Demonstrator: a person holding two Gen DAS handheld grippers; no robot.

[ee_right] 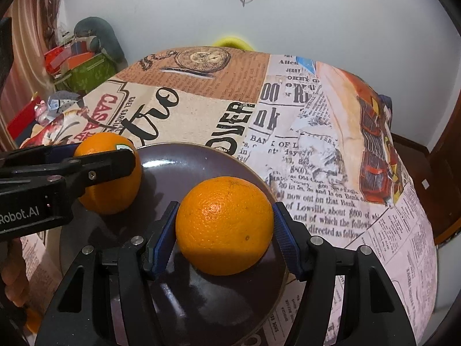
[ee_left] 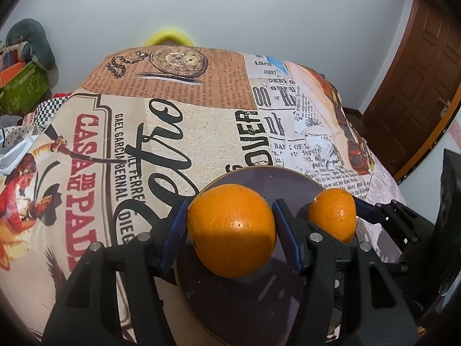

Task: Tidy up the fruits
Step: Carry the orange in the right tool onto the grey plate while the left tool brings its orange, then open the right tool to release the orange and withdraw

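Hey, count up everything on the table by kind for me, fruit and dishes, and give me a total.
Round orange fruits: 2, the left gripper's orange and the right gripper's orange
Dark purple round plates: 1, the plate under both
Total: 3

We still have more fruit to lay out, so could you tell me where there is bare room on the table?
The tablecloth lies bare from the dark plate to the far edge by the pocket-watch print, and right across the newspaper print. It is crowded on the plate, where both grippers hold oranges.
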